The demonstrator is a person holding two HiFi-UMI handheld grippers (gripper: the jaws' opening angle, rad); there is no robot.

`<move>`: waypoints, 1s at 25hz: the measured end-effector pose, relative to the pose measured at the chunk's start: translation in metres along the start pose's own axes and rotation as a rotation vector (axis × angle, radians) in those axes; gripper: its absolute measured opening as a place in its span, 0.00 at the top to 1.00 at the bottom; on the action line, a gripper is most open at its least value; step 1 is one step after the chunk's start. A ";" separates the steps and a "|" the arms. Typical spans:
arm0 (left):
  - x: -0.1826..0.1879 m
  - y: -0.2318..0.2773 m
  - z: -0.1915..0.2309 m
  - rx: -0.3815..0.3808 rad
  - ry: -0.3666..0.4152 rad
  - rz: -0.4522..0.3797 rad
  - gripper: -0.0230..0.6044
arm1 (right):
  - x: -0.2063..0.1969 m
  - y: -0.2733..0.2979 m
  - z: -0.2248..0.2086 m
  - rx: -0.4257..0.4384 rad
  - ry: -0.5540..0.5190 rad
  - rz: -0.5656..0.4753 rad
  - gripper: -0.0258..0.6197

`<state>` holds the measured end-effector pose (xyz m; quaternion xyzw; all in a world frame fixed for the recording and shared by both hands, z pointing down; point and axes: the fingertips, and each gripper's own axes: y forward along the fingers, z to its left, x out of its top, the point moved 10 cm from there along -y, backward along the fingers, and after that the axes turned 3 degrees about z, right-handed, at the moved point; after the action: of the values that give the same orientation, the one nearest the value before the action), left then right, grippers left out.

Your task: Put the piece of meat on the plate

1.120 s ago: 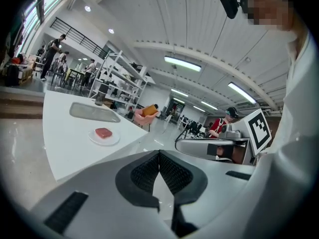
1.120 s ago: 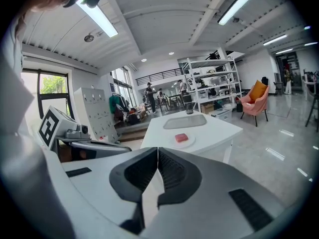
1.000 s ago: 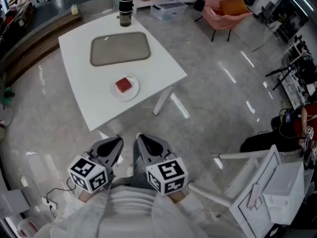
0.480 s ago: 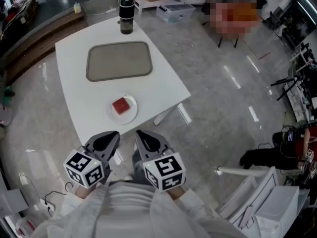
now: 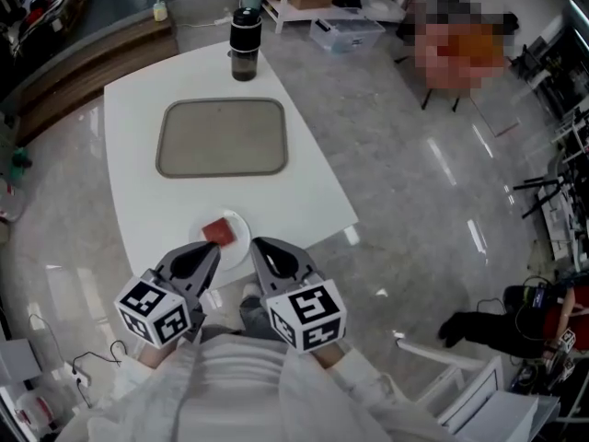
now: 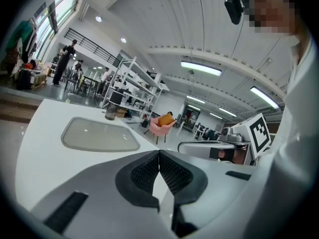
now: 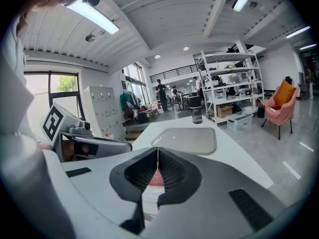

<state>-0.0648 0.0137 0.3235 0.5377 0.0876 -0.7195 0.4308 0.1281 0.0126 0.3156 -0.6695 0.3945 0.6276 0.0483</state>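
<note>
Both of my tongs are clenched on nothing. The left gripper has its ribbed pads pressed tip to tip, and the right gripper shows the same shut line. In the head view I hold them side by side, close in front of my white sleeves, with their tips at the near edge of the white table.

The piece of meat, a red block, lies on the small white plate just beyond the tips. The grippers cover the plate's near rim, and I cannot tell whether they touch it. Farther out, a grey tray lies mid-table, and a dark tumbler stands upright at the far edge.
</note>
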 end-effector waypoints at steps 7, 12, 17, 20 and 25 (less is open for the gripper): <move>0.000 0.015 0.007 0.071 -0.045 0.014 0.95 | 0.002 0.014 -0.025 0.037 0.010 0.031 0.94; -0.001 0.009 0.020 0.106 -0.068 -0.001 0.95 | -0.001 0.025 -0.025 0.054 0.018 0.042 0.94; 0.000 0.005 0.027 0.127 -0.084 -0.006 0.95 | -0.007 0.028 -0.024 0.042 0.033 0.059 0.94; 0.004 0.002 0.033 0.120 -0.087 0.004 0.95 | -0.004 0.032 -0.019 0.022 0.030 0.057 0.94; 0.003 0.001 0.042 0.073 -0.132 0.065 0.95 | -0.003 0.038 -0.012 0.016 0.057 0.077 0.94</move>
<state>-0.0935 -0.0134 0.3385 0.5070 0.0152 -0.7417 0.4388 0.1161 -0.0187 0.3368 -0.6709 0.4263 0.6065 0.0180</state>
